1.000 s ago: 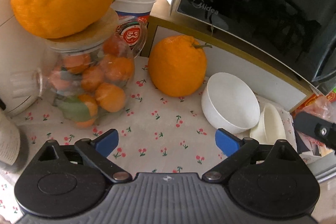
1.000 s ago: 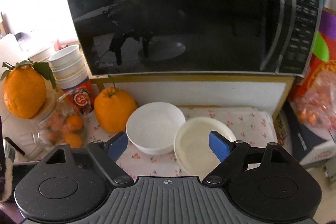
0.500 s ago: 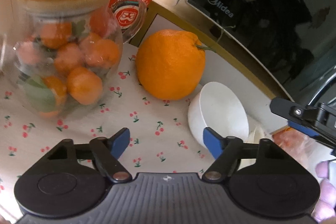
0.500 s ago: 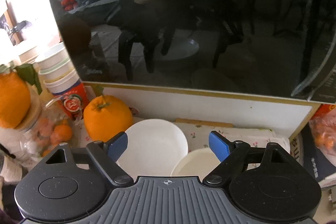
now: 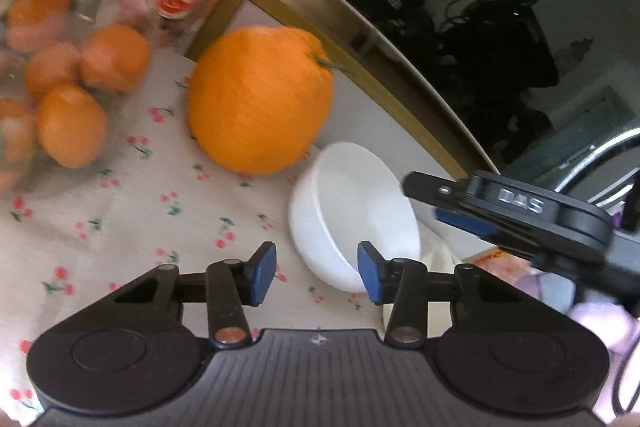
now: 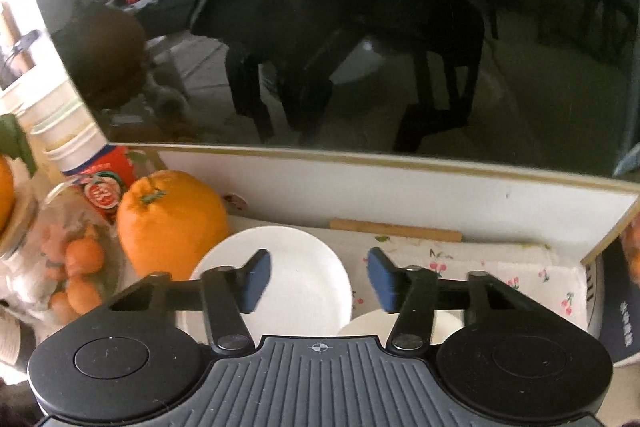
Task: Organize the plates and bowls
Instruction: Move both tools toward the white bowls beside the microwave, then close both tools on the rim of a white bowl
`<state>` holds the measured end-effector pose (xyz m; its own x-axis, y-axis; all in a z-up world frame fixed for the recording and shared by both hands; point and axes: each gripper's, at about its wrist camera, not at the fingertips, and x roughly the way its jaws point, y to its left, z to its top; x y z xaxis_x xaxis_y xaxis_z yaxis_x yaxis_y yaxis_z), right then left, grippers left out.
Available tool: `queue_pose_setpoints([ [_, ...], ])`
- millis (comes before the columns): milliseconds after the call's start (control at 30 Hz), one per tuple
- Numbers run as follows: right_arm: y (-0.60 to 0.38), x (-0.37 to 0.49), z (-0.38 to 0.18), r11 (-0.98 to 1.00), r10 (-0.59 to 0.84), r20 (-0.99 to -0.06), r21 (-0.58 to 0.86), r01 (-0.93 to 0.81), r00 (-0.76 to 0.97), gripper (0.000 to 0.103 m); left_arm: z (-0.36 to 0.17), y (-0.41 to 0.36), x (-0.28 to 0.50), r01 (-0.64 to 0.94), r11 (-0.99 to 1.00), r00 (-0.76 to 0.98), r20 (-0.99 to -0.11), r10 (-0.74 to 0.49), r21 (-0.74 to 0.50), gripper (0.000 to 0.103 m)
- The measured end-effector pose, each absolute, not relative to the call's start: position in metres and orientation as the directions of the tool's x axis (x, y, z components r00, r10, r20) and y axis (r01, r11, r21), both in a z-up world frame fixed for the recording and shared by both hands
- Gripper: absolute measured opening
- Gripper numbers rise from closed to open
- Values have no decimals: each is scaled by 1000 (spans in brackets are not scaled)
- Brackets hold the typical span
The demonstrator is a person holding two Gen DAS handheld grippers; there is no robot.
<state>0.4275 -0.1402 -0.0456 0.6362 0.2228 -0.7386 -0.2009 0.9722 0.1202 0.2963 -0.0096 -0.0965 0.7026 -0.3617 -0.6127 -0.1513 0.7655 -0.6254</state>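
A white bowl (image 5: 352, 203) (image 6: 296, 267) sits on the cherry-print cloth (image 5: 140, 227) below the microwave. A cream bowl (image 6: 364, 323) (image 5: 438, 257) lies against its right side, mostly hidden. My left gripper (image 5: 316, 273) is low at the white bowl's near-left wall. Its jaws are closing, with that wall partly between them and the pads not touching it. My right gripper (image 6: 319, 279) hangs over the white bowl's right rim. Its jaws are closing too: one pad is above the bowl's inside, the other outside, and neither presses. The left wrist view shows it side-on as the right gripper (image 5: 424, 199).
A large orange fruit (image 5: 260, 99) (image 6: 172, 219) stands just left of the white bowl. A glass jar of small oranges (image 5: 68, 99) and stacked cups (image 6: 72, 147) are further left. The microwave door (image 6: 360, 27) looms close behind. A person's hand (image 5: 596, 323) holds the right gripper.
Both grippers' jaws have narrowed. The left one dropped and swung from the jar toward the white bowl. The right one pushed in toward the microwave and now sits over the bowls.
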Motion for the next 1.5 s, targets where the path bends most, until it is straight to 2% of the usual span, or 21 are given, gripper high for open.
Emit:
queue_pose_setpoints([
  [200,-148,432,-62,982,185,-761,120,-146,622,24,-99,-22,299,-150,763,711,-605,-358,-628,29],
  [433,-145,429,-65,983,182,-767,118,-143,616,10,-101,-26,297,-146,761,716,-598,-360,-632,25],
  [867,-141,422,-57,978,204,-746,121,-172,634,10,-101,-15,293,-168,758,713,-609,-347,-630,22],
  [1500,-134,391,-14,986,143,-714,41,-163,685,10,-65,1,272,-116,733,727,-560,-397,-671,21],
])
